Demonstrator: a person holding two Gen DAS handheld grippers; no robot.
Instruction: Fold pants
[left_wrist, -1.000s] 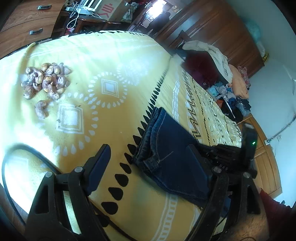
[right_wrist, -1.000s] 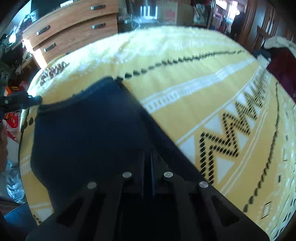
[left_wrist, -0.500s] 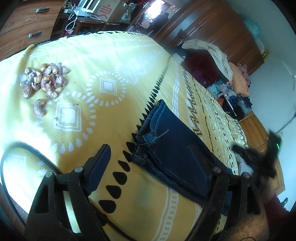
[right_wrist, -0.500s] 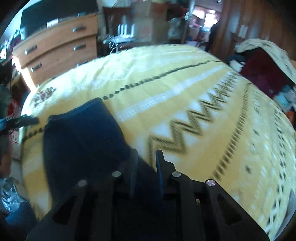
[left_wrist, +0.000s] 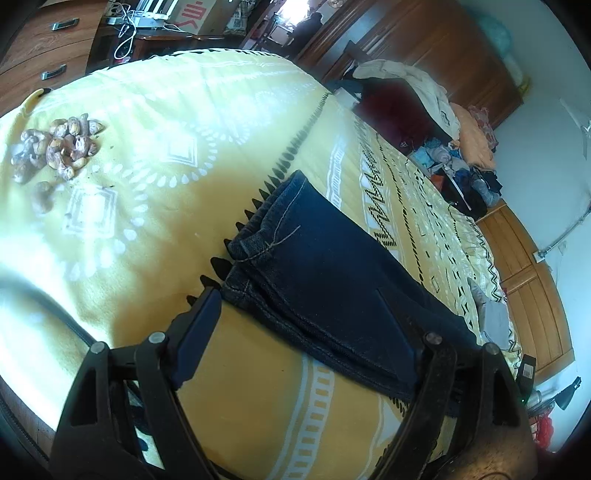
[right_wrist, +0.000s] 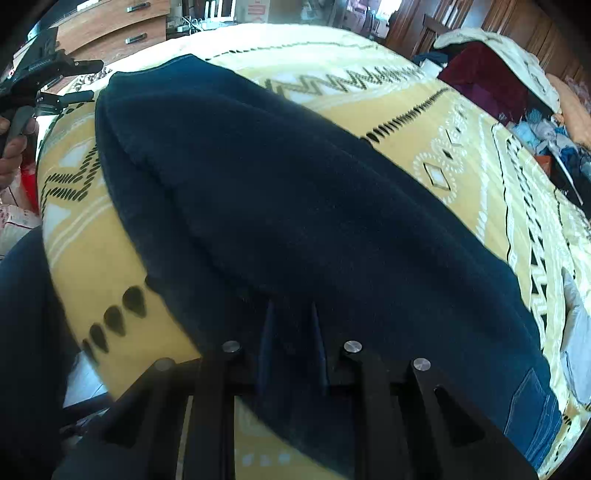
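Observation:
Dark blue jeans (left_wrist: 325, 280) lie folded lengthwise on the yellow patterned bedspread (left_wrist: 147, 155). My left gripper (left_wrist: 295, 325) is open just above the hem end, its left finger (left_wrist: 199, 332) over bare bedspread and its right finger over denim. In the right wrist view the jeans (right_wrist: 295, 192) fill the middle. My right gripper (right_wrist: 291, 332) has its jaws close together with denim between them. The left gripper (right_wrist: 48, 81) shows at the far hem end.
A heap of brown nut-like pieces (left_wrist: 55, 147) sits at the bedspread's far left. A wooden dresser (left_wrist: 33, 62) stands behind it. Piles of clothes (left_wrist: 443, 122) and a wooden wardrobe (left_wrist: 424, 44) lie beyond the bed's right side.
The left gripper has moved closer over the hem end. The right gripper has swung round along the jeans, from the hem region to the other end, still closed on denim.

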